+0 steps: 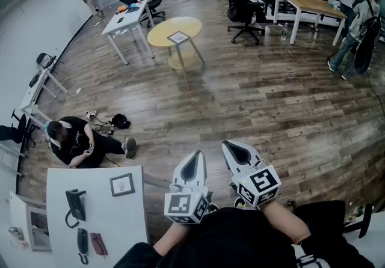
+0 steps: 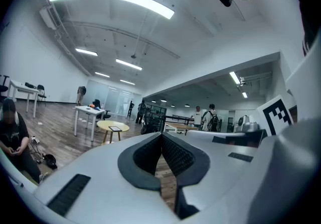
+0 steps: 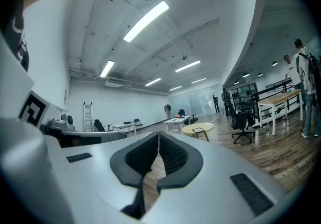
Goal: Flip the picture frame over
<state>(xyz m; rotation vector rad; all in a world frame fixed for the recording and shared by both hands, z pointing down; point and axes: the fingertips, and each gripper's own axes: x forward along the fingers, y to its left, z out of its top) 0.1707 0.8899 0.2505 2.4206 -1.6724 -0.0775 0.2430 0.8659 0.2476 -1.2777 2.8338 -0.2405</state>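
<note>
A small dark-framed picture frame (image 1: 122, 184) lies face up on the white table (image 1: 60, 225) at the lower left. A second frame (image 1: 179, 37) rests on the round yellow table (image 1: 175, 31) far across the room, also seen small as a frame (image 2: 115, 128) and a frame (image 3: 199, 129) in the gripper views. My left gripper (image 1: 195, 156) and right gripper (image 1: 232, 146) are held level side by side in front of my body, over bare wood floor. Both are shut with nothing between their pads, and both are well apart from either frame.
On the white table also lie a black handset (image 1: 75, 204) and other small dark items. A person (image 1: 75, 140) sits on the floor beside it. Farther off stand a white desk (image 1: 126, 20), a black office chair (image 1: 243, 11), a wooden table (image 1: 310, 3) and standing people (image 1: 355, 26).
</note>
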